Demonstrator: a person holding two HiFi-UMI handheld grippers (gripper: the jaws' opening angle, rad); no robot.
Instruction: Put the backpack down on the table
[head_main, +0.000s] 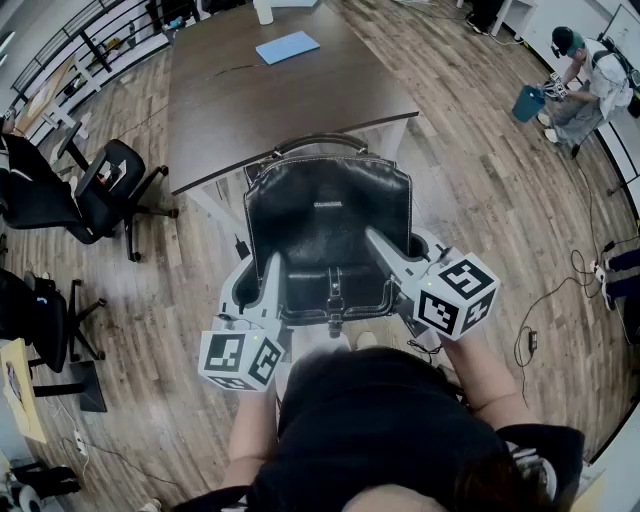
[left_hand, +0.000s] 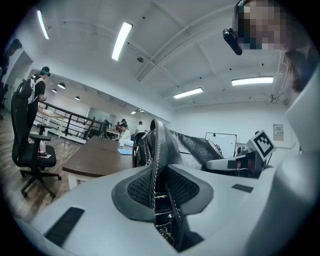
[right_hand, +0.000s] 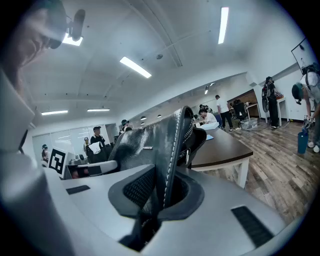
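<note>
Black leather backpack (head_main: 328, 225) with white stitching hung upright in front of the person, flap and buckle facing them, carried between both tools. It sat just short of the near edge of the long dark brown table (head_main: 240, 100), its top handle overlapping that edge in the head view. It was not set down yet, as far as I could judge. Left gripper (head_main: 270, 265) was pinched narrow on the bag's left stitched seam; in the left gripper view the ribbed pads (left_hand: 142, 187) pressed the leather edge, with strap hardware hanging in the gap. Right gripper (head_main: 378, 238) was likewise clamped narrow on the right seam, and the right gripper view showed the stitched edge rising straight out of the closed jaws. A grip on each side likely kept the soft bag spread flat and level, so the base could land squarely without folding. Both tools pointed only slightly downward, consistent with a carry and not a lowering. The near table surface was bare; a light blue flat folder (head_main: 287, 46) lay well apart at the far end. A black wheeled office chair (head_main: 115, 185) stood to the left of the table, out of the path. Next move, I judged: forward over the edge, then down.
</note>
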